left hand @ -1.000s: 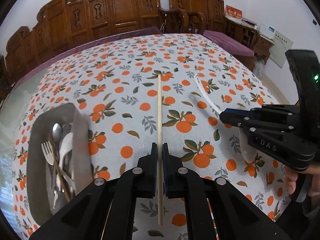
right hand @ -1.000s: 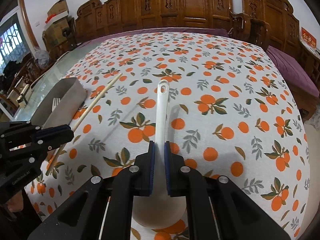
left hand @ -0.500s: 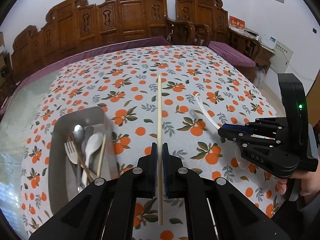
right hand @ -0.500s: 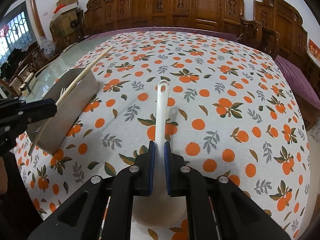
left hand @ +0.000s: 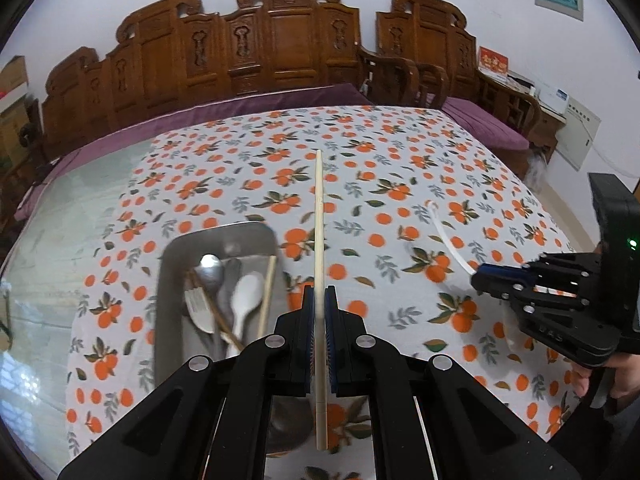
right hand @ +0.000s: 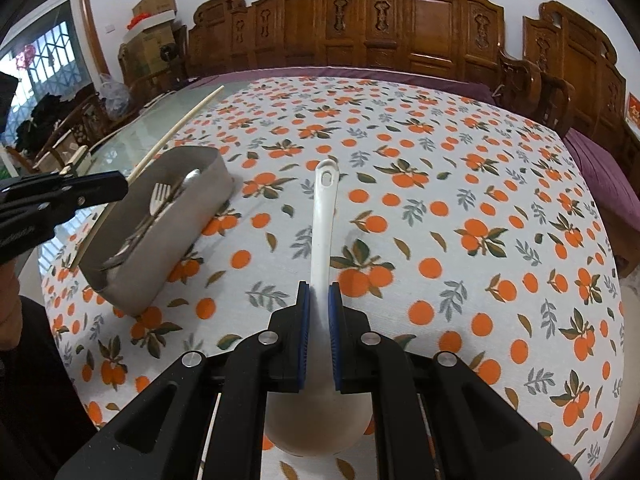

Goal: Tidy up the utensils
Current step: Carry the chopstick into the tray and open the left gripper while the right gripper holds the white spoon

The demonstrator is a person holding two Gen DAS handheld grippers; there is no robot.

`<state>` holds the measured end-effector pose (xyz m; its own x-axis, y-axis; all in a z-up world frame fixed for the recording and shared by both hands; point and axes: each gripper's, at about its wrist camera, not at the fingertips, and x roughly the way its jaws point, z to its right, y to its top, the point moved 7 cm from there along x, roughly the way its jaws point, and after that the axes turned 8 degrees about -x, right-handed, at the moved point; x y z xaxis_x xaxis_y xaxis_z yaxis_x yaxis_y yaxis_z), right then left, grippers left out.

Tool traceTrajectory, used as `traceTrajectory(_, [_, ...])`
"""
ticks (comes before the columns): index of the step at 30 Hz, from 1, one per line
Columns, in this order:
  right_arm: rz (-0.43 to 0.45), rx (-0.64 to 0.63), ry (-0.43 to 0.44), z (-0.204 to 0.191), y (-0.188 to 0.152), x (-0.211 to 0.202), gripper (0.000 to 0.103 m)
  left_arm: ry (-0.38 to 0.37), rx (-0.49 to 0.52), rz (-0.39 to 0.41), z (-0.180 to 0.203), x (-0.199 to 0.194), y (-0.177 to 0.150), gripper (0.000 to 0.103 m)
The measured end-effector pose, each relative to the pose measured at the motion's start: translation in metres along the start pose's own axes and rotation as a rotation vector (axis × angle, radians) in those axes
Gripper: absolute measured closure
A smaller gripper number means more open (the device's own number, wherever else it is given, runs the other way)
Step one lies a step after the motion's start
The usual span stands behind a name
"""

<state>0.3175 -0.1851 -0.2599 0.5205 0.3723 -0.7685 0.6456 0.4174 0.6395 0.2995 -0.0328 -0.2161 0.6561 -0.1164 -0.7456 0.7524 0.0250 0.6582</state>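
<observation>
a wooden chopstick (left hand: 319,240) is pinched by the left gripper (left hand: 319,300), beside the steel tray (left hand: 224,236) at its nine o'clock. a white ladle (right hand: 323,216) is pinched by the right gripper (right hand: 319,296). transport step judged; lowering into the tray is required next.

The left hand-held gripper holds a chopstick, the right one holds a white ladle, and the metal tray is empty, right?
Not quite. The metal tray is not empty: the left wrist view shows spoons, a fork and chopsticks in it. The rest is right: the left hand-held gripper holds a chopstick, and the right hand-held gripper holds a white ladle.
</observation>
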Motion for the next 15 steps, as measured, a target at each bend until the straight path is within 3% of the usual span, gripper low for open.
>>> traceTrajectory(15, [0.022,-0.052,0.020,-0.032,0.008,-0.005,0.092,0.045,-0.049,-0.021,-0.060,0.011,-0.005,0.099])
